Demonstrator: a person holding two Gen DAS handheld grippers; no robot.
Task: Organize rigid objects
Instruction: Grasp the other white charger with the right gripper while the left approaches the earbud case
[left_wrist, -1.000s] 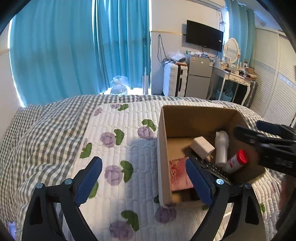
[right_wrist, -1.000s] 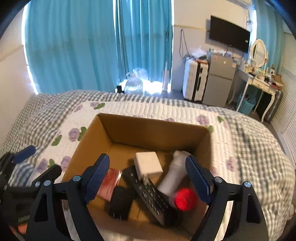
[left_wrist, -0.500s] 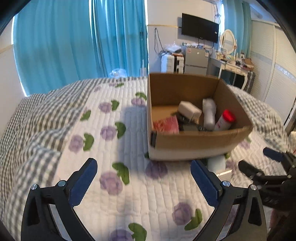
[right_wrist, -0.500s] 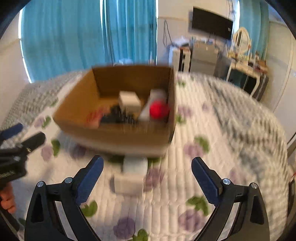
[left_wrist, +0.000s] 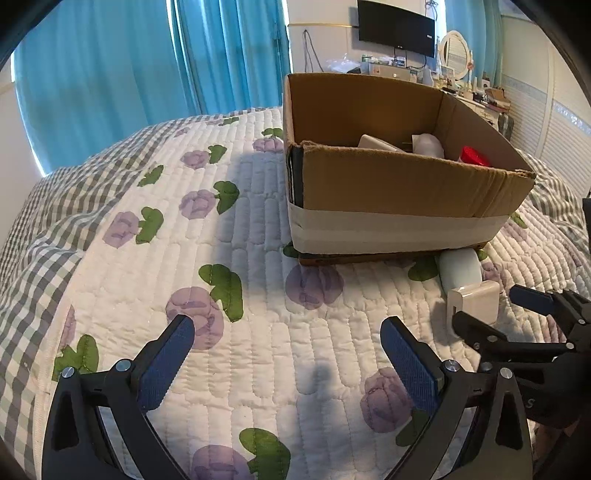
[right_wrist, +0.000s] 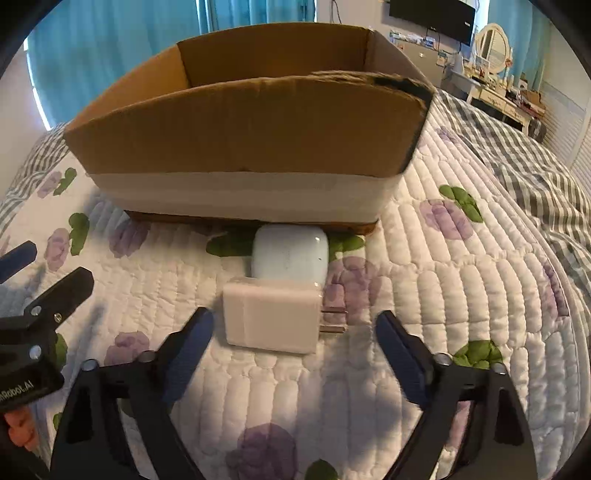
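1. Left gripper (left_wrist: 286, 354), lower left of left wrist view: jaws spread, empty, over soft quilted bed (left_wrist: 258, 332).
2. Centre: corrugated cardboard box (right_wrist: 251, 129), taped base; rounded glossy case (right_wrist: 290, 254) touching its bottom edge.
3. Blocky white charger (right_wrist: 271, 321), prongs right, just ahead of right gripper (right_wrist: 293, 339); jaws spread, bare quilt either side.

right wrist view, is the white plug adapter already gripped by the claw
No, the white square plug adapter lies on the quilted floral bedspread ahead of the open right claw, touching neither finger.
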